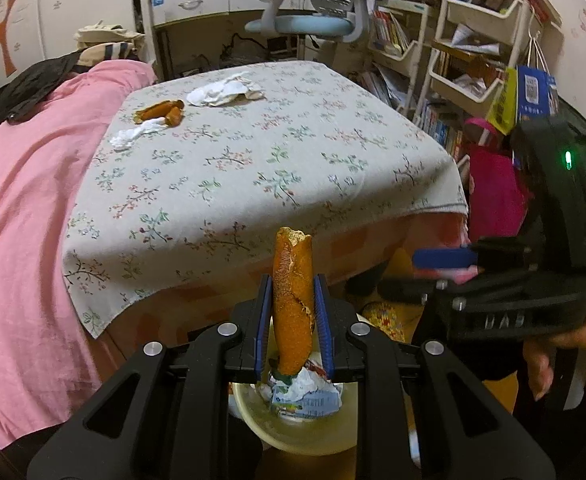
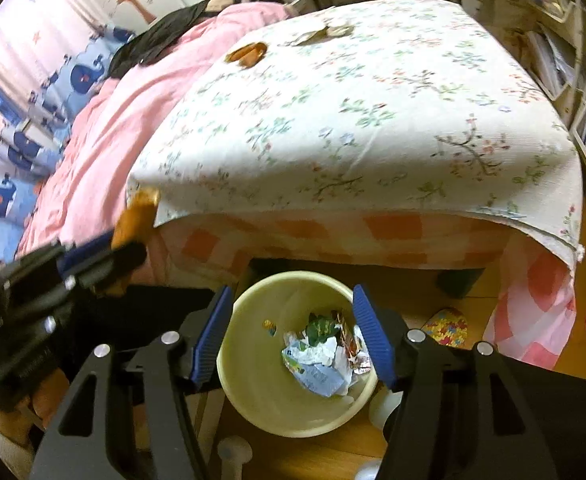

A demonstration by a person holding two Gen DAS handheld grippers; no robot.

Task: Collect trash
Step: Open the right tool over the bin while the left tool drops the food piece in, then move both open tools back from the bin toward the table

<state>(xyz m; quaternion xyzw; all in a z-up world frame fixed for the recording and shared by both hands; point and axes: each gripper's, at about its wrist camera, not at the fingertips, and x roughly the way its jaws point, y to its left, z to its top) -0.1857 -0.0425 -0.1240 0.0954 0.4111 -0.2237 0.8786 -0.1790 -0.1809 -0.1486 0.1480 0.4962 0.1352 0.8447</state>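
Orange peel strip (image 1: 291, 300) stands upright between the blue pads (image 1: 264, 312) of the left gripper (image 1: 293, 314), clamped narrow on it, its torn top end poking up above the fingertips. Directly below sits the pale yellow bin (image 1: 293, 428) on the wood floor, w/ crumpled paper and wrappers (image 1: 305, 394) inside — the peel's lower end hangs just over that pile.

From the right wrist view the same bin (image 2: 253, 384) shows between the right gripper (image 2: 293, 334) fingers, which stand wide apart w/ nothing between them; the wrappers (image 2: 325, 356) lie toward the bin's right side. The left gripper (image 2: 93, 256) appears at the left edge, blurred, w/ the peel (image 2: 137, 216) sticking up from it.

Behind the bin is the bed, covered by a floral cloth (image 1: 253, 160). More trash lies at its far end: other orange peel pieces (image 1: 161, 112), a twisted white tissue (image 1: 133, 134) touching them, and a bigger crumpled tissue (image 1: 221, 92) just beside. Pink blanket (image 1: 25, 200) covers the bed's left part — cluttered shelves (image 1: 473, 40) and a desk chair (image 1: 313, 8) stand beyond.
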